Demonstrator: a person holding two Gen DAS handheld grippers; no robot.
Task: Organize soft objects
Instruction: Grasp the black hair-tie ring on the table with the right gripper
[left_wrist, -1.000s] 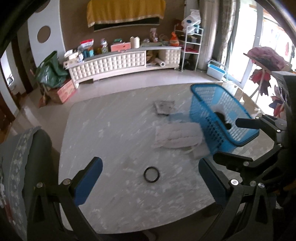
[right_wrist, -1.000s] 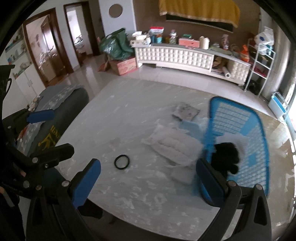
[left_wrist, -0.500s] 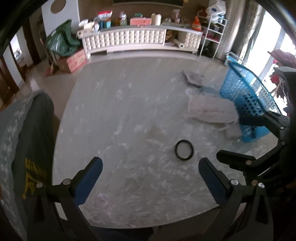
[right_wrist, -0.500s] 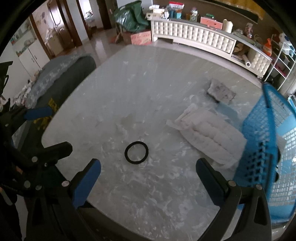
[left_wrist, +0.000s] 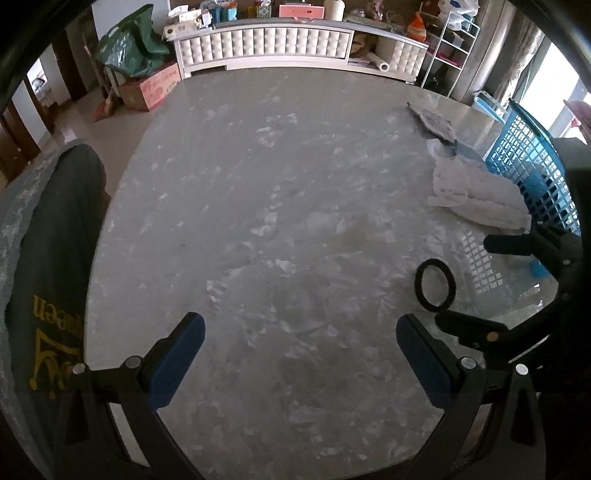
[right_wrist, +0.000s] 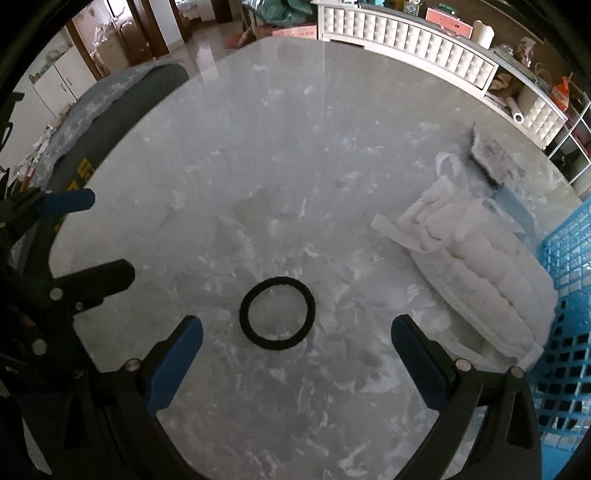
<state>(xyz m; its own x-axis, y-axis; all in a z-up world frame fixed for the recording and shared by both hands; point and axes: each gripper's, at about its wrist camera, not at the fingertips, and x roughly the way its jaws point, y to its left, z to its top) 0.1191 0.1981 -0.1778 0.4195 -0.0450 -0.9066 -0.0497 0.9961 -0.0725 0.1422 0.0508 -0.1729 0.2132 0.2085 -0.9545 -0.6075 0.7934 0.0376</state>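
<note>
A black hair tie lies flat on the marble table, just ahead of my open, empty right gripper, centred between its blue pads. It also shows in the left wrist view, right of my open, empty left gripper. A white quilted cloth lies beside the blue mesh basket at the right; the cloth shows in the left wrist view too, next to the basket. A small grey cloth lies beyond it.
A chair with a grey cover stands at the table's left edge. A white cabinet with clutter stands against the far wall. The right gripper's frame sits close on the left gripper's right side.
Both grippers have dropped lower and moved left, away from the basket. The hair tie now sits close in front of the right gripper. Both stay open.
</note>
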